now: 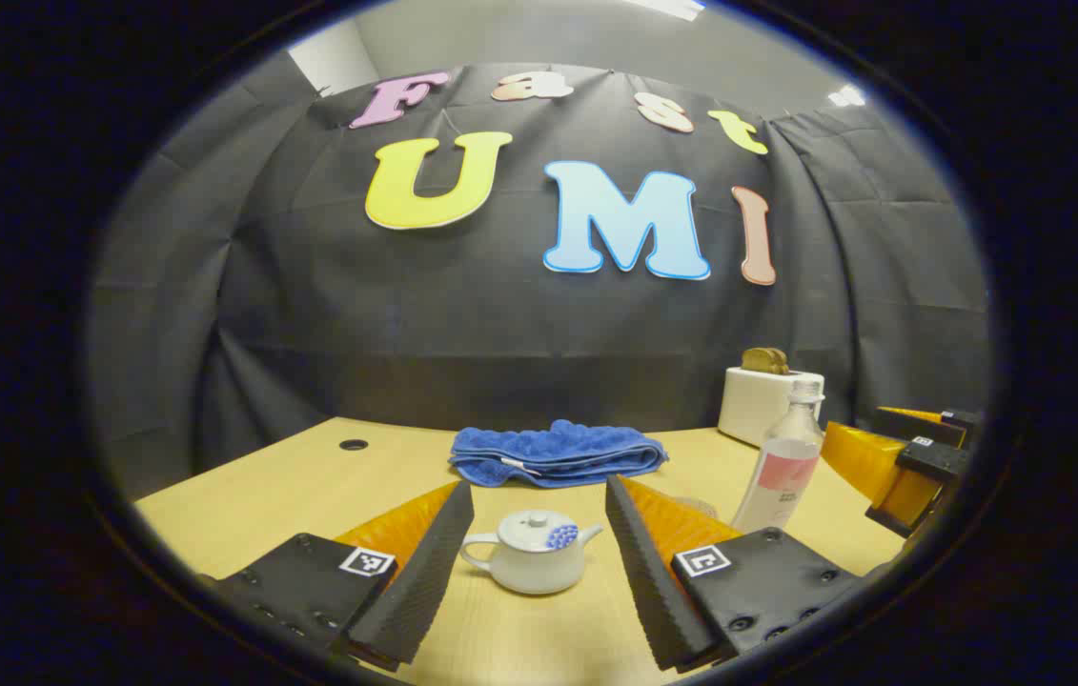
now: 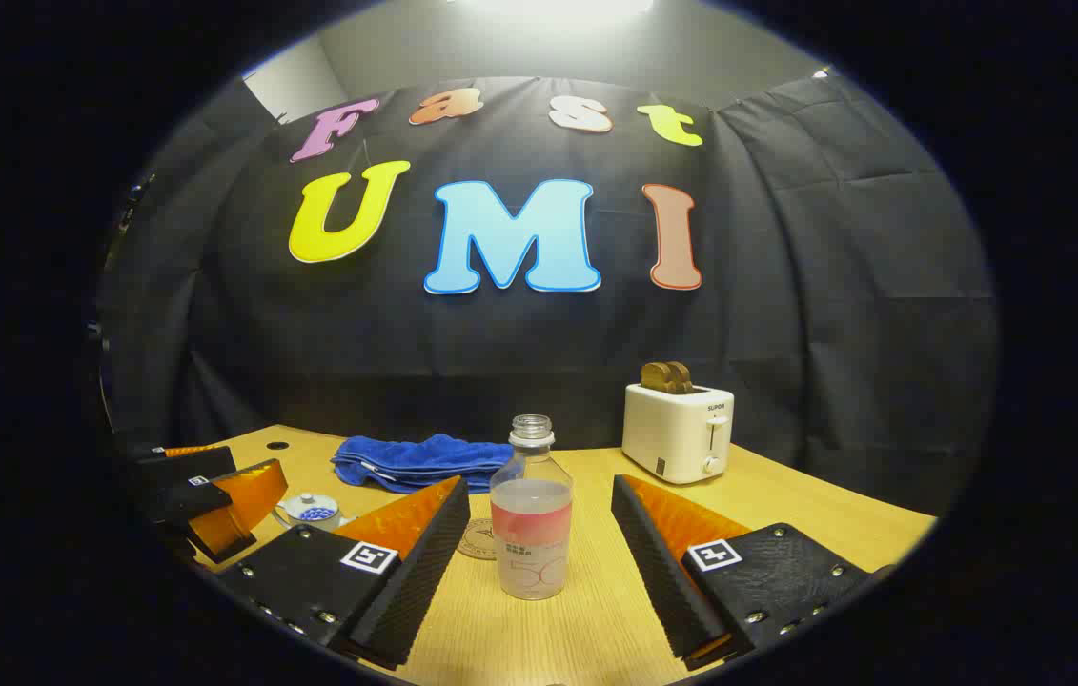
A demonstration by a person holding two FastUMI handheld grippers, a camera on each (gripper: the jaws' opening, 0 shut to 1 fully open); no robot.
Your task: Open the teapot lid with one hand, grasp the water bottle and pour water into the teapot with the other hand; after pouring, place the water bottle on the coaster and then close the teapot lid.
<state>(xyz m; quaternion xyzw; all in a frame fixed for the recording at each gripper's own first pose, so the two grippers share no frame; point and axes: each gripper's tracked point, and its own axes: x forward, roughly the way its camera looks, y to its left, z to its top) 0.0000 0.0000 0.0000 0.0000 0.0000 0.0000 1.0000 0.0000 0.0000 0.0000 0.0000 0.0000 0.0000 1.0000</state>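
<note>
item 1, nearest: your left gripper [image 1: 539, 562], fingers spread wide and empty, teapot [image 1: 531, 553] at 12 o'clock between them, lid on. item 2: right gripper [image 2: 531, 553], likewise released, water bottle [image 2: 530, 514] uncapped at 12 o'clock, coaster [image 2: 479, 538] just behind at 11. nothing done yet; all steps remain.

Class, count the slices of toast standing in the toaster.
2, side by side in the white toaster at the back of the table: slices of toast. Any more would be hidden inside.
</note>
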